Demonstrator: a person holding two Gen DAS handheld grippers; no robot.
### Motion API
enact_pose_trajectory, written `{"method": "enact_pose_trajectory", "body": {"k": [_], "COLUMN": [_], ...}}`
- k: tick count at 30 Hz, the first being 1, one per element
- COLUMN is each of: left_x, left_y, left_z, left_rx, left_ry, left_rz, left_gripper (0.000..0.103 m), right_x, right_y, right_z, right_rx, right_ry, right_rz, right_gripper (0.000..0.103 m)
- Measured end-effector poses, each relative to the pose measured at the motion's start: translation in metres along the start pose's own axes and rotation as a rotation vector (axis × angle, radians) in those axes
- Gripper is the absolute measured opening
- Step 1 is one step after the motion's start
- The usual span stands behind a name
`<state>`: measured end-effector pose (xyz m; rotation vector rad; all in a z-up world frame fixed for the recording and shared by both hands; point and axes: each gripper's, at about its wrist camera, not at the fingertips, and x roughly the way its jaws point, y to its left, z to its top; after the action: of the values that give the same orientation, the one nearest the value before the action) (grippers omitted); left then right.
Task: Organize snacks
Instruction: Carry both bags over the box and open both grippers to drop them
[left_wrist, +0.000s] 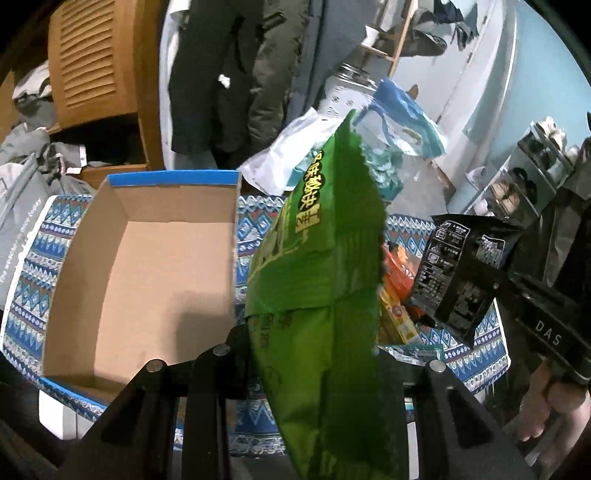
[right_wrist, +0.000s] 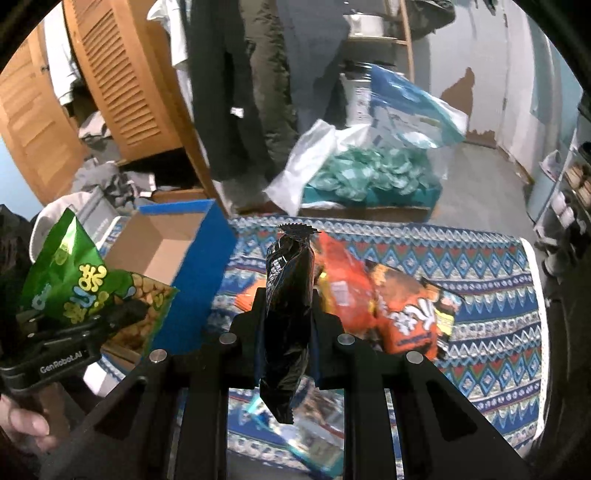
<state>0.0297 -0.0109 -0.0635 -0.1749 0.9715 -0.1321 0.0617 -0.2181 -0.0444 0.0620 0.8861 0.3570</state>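
Evidently both bags are lifted for boxing: the left gripper (left_wrist: 314, 354) pinches a green snack bag (left_wrist: 325, 258) right of the open cardboard box (left_wrist: 147, 266), while the right gripper (right_wrist: 286, 328) clamps a black snack bag (right_wrist: 288, 295) above the patterned cloth (right_wrist: 487, 295).

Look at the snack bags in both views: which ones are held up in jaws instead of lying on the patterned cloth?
Two: the green bag in the left gripper and the black bag in the right gripper. The orange bags lie on the cloth.
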Motion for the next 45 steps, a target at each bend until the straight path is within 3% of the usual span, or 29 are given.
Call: {"method": "enact_pose_trajectory", "body": {"k": [11,21,33,45], "left_x": [-0.024,-0.027,-0.014,-0.002], "left_y": [0.039,0.082,0.134,0.149], "left_z": [0.006,0.001,-0.012,-0.019], "left_rx": [-0.052,-0.116,-0.202,-0.229], "left_ry": [-0.058,-0.058,-0.012,0.036], "left_rz": [0.034,0.074,0.134,0.146], "left_gripper": [0.032,0.032,0.032,0.032], "right_x": [0.013,0.039,0.081,0.106], "right_y": [0.055,0.113,0.175,0.196], "right_z": [0.02,0.032,0.03,0.023], "right_rx": [-0.063,-0.117,-0.17,-0.202], "right_ry": [-0.004,0.031,0.127,0.187], "right_rz": [0.069,0.152,0.221,0.234], "right_gripper": [0.018,0.018,0.018,0.02]}}
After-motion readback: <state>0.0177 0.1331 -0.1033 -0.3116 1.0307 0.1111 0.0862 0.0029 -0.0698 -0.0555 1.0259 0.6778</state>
